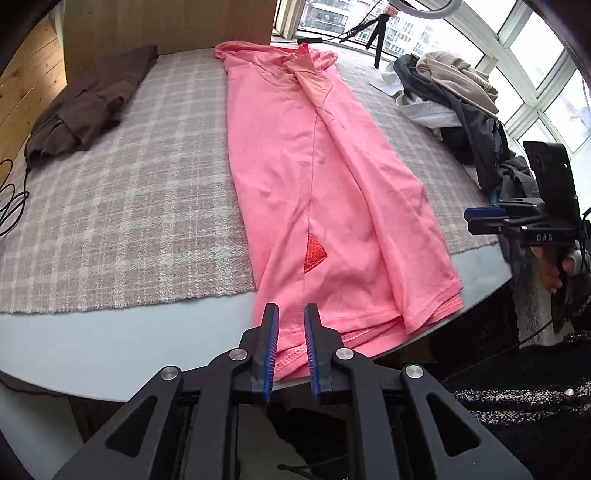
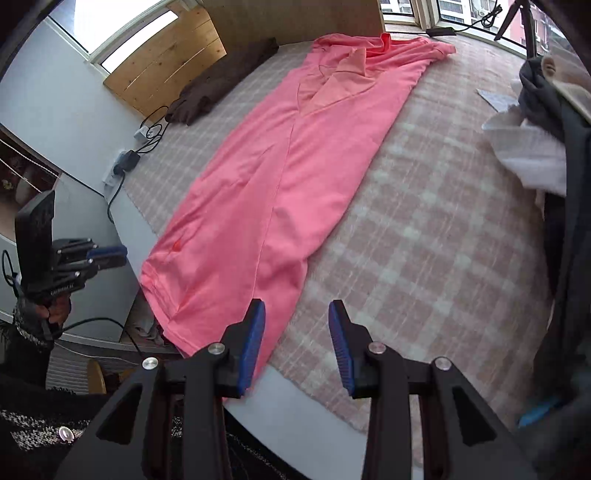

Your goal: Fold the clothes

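A pink garment [image 1: 325,173] lies lengthwise on a plaid blanket [image 1: 129,206], both sides folded in to make a long strip; its hem hangs slightly over the near table edge. My left gripper [image 1: 291,310] is open by a narrow gap just before the hem, with nothing pinched. From the right wrist view the left gripper [image 2: 109,256] hovers clear of the garment [image 2: 280,177], off its hem corner. My right gripper [image 2: 297,306] is wide open over the garment's near right edge, and the left wrist view shows the right gripper [image 1: 480,218] beside the table edge.
A folded brown garment [image 1: 85,107] sits at the far left of the blanket. A pile of unfolded clothes [image 1: 454,92] fills the right side. A tripod [image 1: 376,33] stands by the window. Cables and a power strip [image 2: 125,162] lie off the left edge.
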Available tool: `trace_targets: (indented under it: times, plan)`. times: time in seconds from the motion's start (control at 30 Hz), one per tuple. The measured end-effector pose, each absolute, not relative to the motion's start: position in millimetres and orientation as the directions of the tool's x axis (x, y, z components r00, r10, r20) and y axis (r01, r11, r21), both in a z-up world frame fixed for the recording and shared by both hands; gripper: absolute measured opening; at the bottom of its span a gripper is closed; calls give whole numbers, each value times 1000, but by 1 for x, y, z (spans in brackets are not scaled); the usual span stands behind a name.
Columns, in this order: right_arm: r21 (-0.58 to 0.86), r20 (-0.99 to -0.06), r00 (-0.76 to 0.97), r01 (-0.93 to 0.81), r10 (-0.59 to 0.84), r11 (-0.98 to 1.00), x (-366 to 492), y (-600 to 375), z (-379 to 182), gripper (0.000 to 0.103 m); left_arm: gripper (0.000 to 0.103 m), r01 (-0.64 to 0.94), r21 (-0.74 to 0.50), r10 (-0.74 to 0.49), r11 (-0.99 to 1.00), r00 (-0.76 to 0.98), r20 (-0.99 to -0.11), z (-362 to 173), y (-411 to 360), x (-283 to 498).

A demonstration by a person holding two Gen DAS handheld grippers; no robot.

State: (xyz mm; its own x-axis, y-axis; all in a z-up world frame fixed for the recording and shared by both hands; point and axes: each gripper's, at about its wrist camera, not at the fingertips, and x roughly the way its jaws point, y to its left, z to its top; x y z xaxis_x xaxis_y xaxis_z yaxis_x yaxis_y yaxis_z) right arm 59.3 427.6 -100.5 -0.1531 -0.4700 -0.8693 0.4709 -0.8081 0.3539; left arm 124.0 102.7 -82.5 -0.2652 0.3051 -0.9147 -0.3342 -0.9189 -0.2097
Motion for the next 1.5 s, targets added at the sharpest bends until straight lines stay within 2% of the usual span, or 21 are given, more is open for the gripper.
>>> trace_targets:
  times: [0.2, 0.37, 0.47, 0.53, 0.57, 0.67, 0.73, 0.83, 0.9, 0.97, 1.17, 1.33, 1.5]
  plan:
    - [382, -861, -221, 311, -457, -870, 128, 411, -126, 35, 19, -492, -223, 343, -842, -167, -924, -95, 101, 119]
    - [296, -874, -301, 290, -381, -910, 150, 392, -132, 36, 20, -571, -229, 367, -789, -138, -920, -94, 100, 126]
    - [293, -864, -326, 295, -384, -909, 152, 385, -134, 35, 20, -585, -227, 373, -778, -140, -917, -97, 99, 124]
    - [287, -865, -329, 295, -379, -911, 151, 380, -135, 6, 20, -590, -228, 379, -774, -145, -914, -99, 99, 122]
    - [304, -861, -323, 291, -392, -907, 154, 381, -132, 4, 20, -594, -227, 381, -772, -147, -913, -99, 98, 122]
    - [367, -841, -310, 273, -443, -889, 163, 386, -119, 3, 20, -615, -225, 388, -755, -144, -910, -98, 95, 126]
    - [324, -862, -318, 251, -394, -912, 167, 389, -118, 3, 21, -632, -228, 397, -741, -138, -907, -99, 96, 130]
    - [275, -919, -228, 212, -321, -938, 161, 391, -129, 5, 24, -651, -214, 386, -728, -132, -913, -106, 103, 135]
    - [289, -925, -197, 188, -324, -939, 159, 392, -124, 19, 24, -665, -194, 375, -721, -140, -916, -108, 109, 138]
    - [296, -913, -230, 191, -336, -936, 159, 392, -109, 22, 24, -671, -214, 404, -710, -139, -904, -104, 110, 139]
    - [303, -846, -377, 242, -377, -922, 122, 383, -43, 23, 24, -689, -242, 472, -684, -164, -866, -76, 107, 129]
    - [280, -753, -531, 274, -388, -920, 55, 389, 25, 22, 24, -674, -210, 483, -709, -246, -840, -51, 105, 103]
    - [274, -748, -556, 241, -364, -931, -35, 407, 45, 22, 25, -667, -177, 476, -724, -297, -827, -29, 119, 51]
